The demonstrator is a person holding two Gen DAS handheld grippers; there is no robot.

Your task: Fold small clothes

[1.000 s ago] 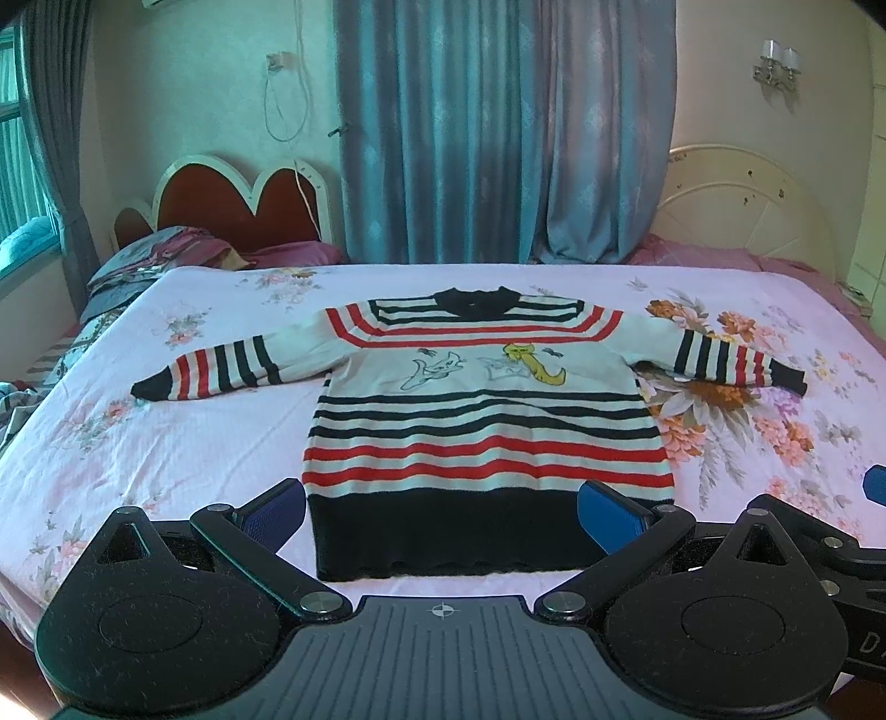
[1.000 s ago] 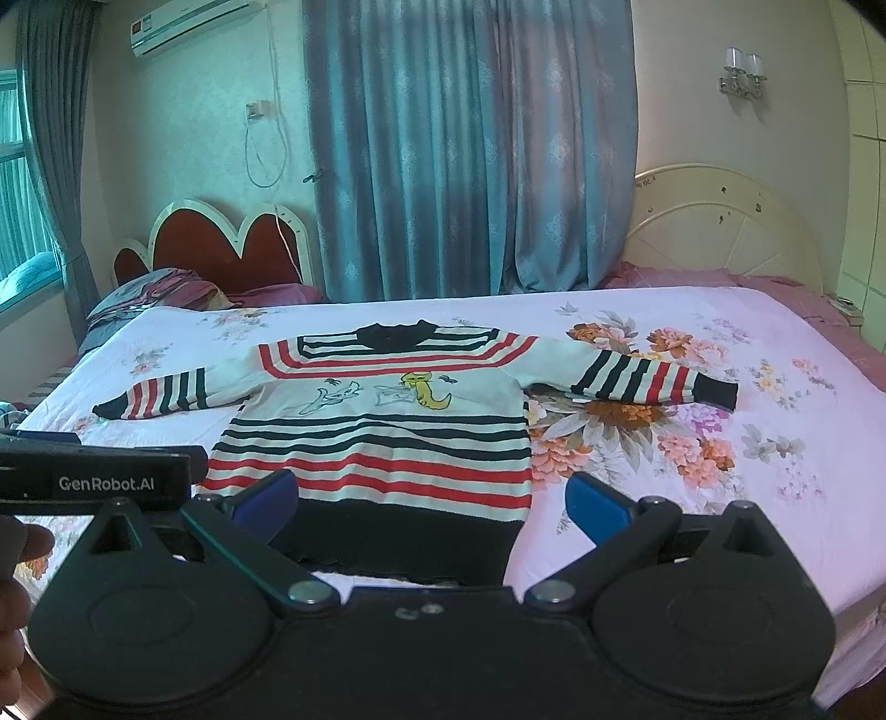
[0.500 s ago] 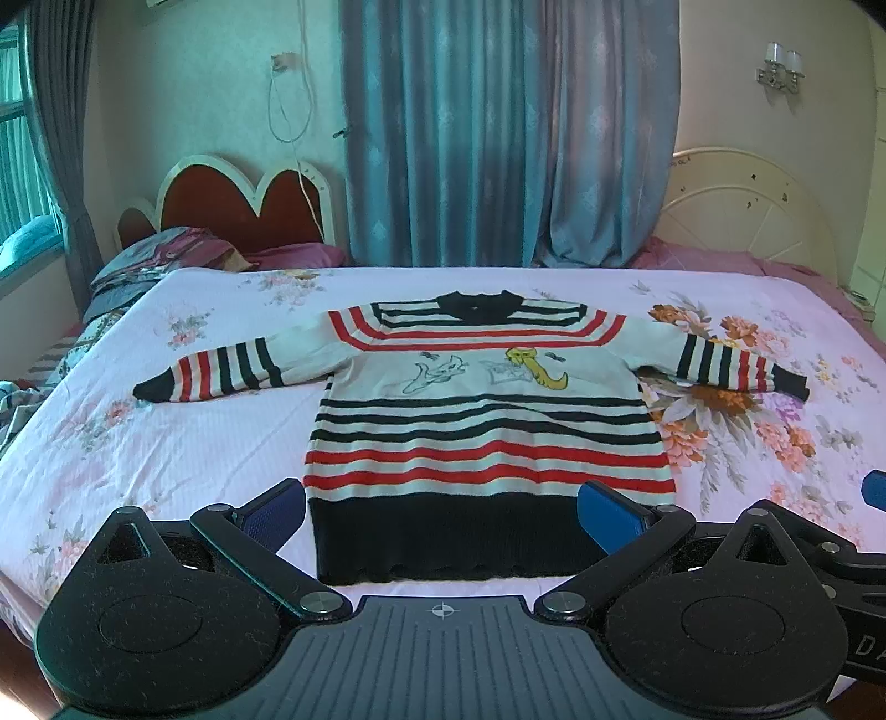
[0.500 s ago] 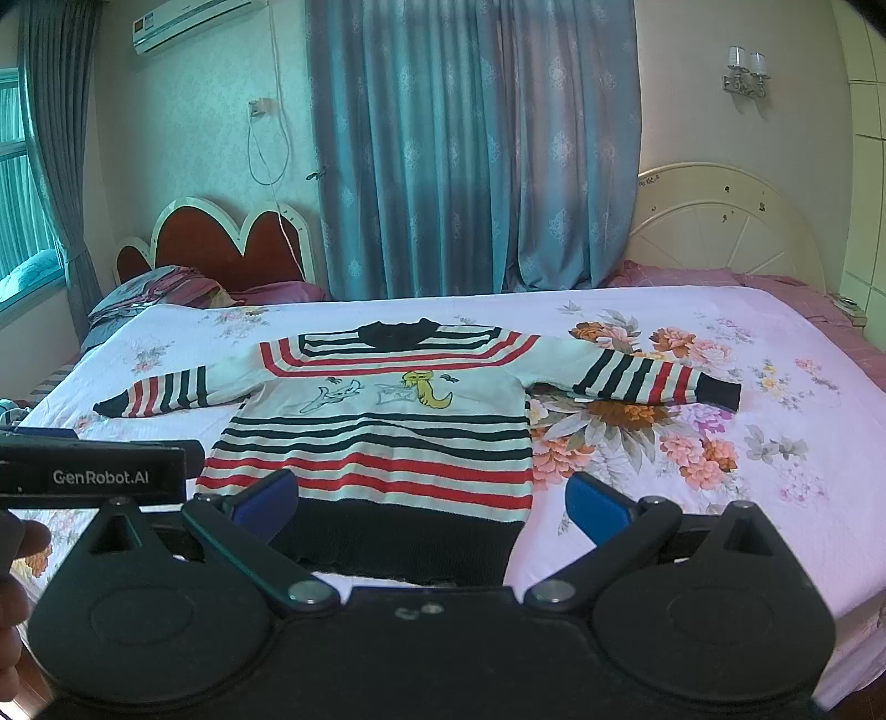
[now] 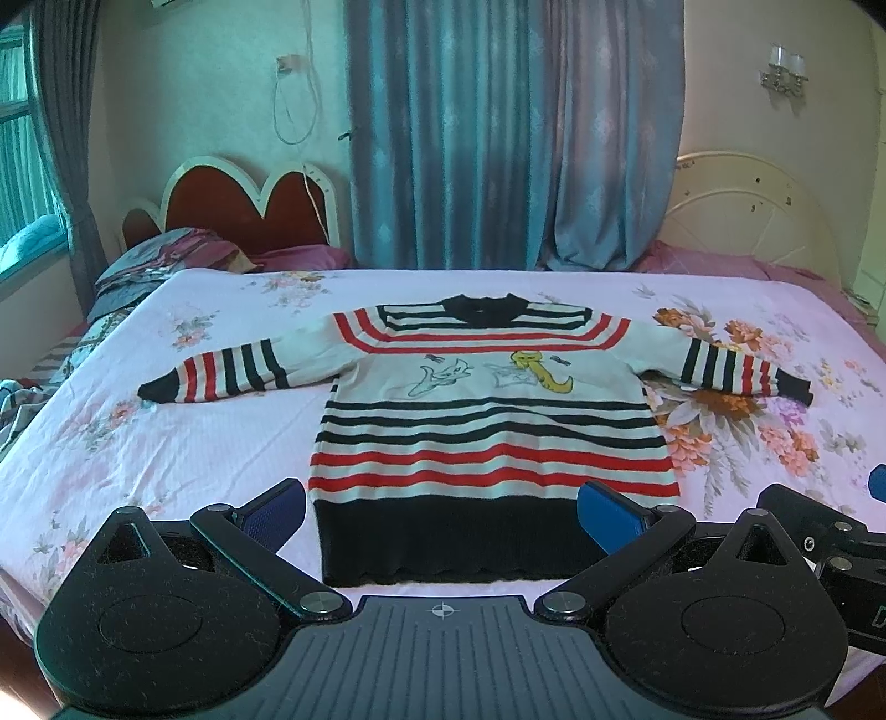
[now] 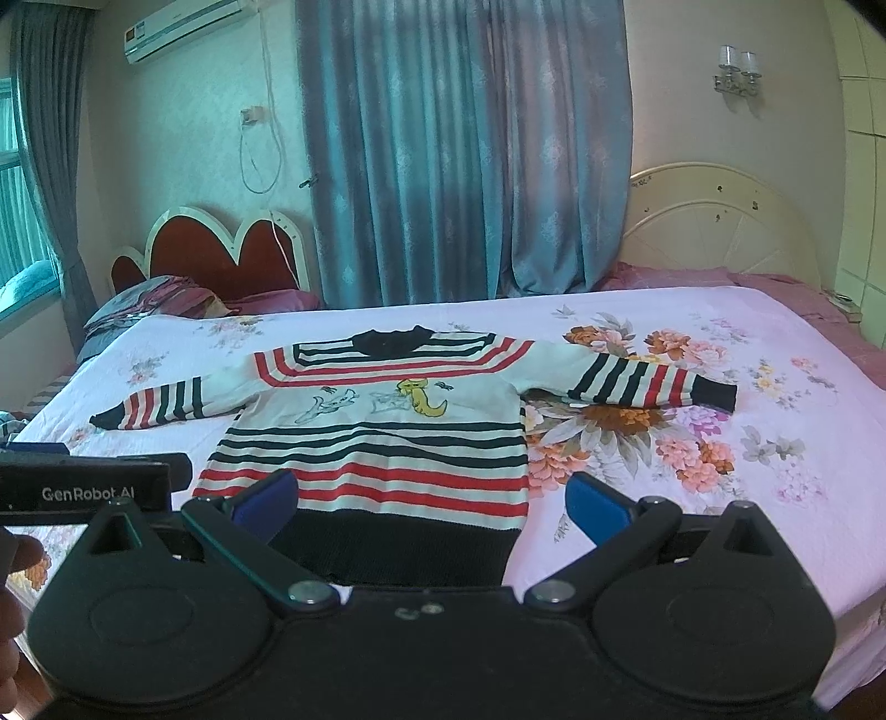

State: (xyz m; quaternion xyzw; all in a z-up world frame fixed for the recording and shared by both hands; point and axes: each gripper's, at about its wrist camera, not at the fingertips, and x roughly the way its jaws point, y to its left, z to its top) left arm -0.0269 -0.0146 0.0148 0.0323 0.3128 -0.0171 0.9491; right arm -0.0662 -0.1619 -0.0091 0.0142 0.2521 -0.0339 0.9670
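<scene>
Hovering at the bed's near edge, we hold our left gripper and right gripper spread wide, empty, above the flat striped sweater's dark hem.

Only clear text was "GenRobot.AI", white letters on the black housing of the left gripper, seen at the left edge of the right wrist view. Left wrist view showed one partial white letter, prob. a "D", on the black body of the right gripper at the frame's right edge; the rest was cut off. The air conditioner on the wall had a small sticker w/ marks at its left end, too small to read.
</scene>
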